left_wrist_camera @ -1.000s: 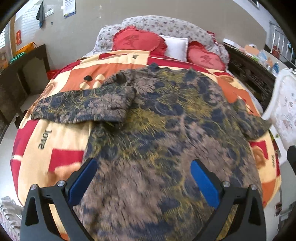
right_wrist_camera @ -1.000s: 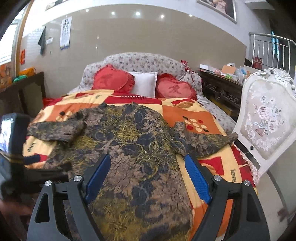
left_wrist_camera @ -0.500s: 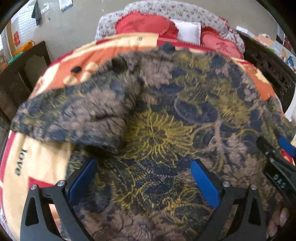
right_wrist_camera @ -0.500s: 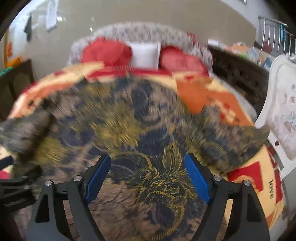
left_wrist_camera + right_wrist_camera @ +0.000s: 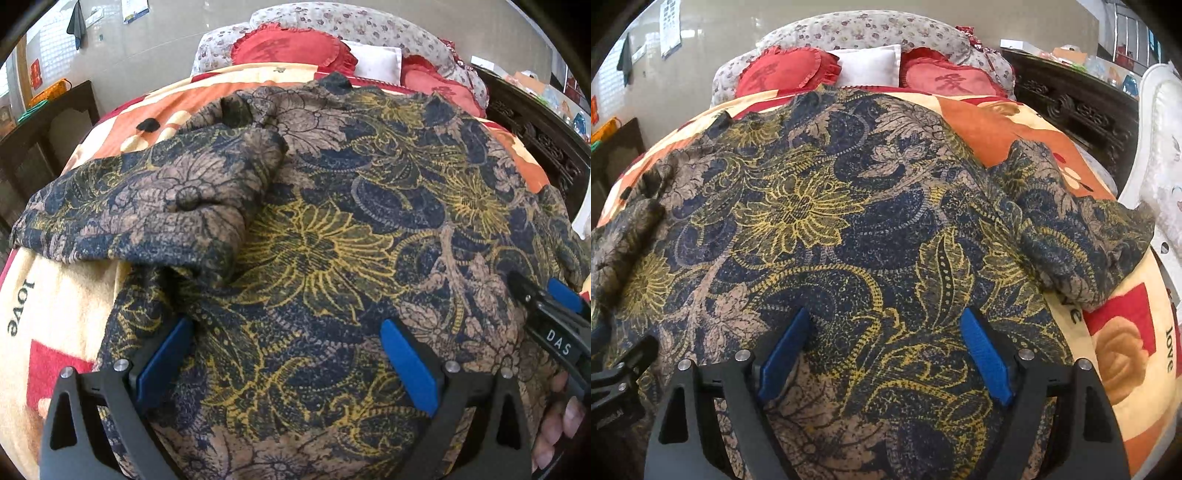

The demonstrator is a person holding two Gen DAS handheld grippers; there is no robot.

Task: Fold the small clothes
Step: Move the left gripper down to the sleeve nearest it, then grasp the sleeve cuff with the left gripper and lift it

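A floral-patterned garment (image 5: 314,258) lies spread flat over the bed's orange and cream blanket (image 5: 55,314), one sleeve (image 5: 147,206) folded across its chest. The left gripper (image 5: 284,350) and right gripper (image 5: 886,343) both hover low over the fabric, jaws spread wide and grasping nothing.

Garment (image 5: 317,258) hem is cut off by the bottom edge in both wrist views. Garment covers most of the blanket (image 5: 55,302), so the pattern under it is hidden. Left sleeve (image 5: 155,206) is folded over, hiding its underside. Right gripper (image 5: 546,310) is cropped at the left view's right edge; the hand (image 5: 557,417) holding it is only partly visible. Clutter on the dark sideboard (image 5: 1082,107) is too small to identify.
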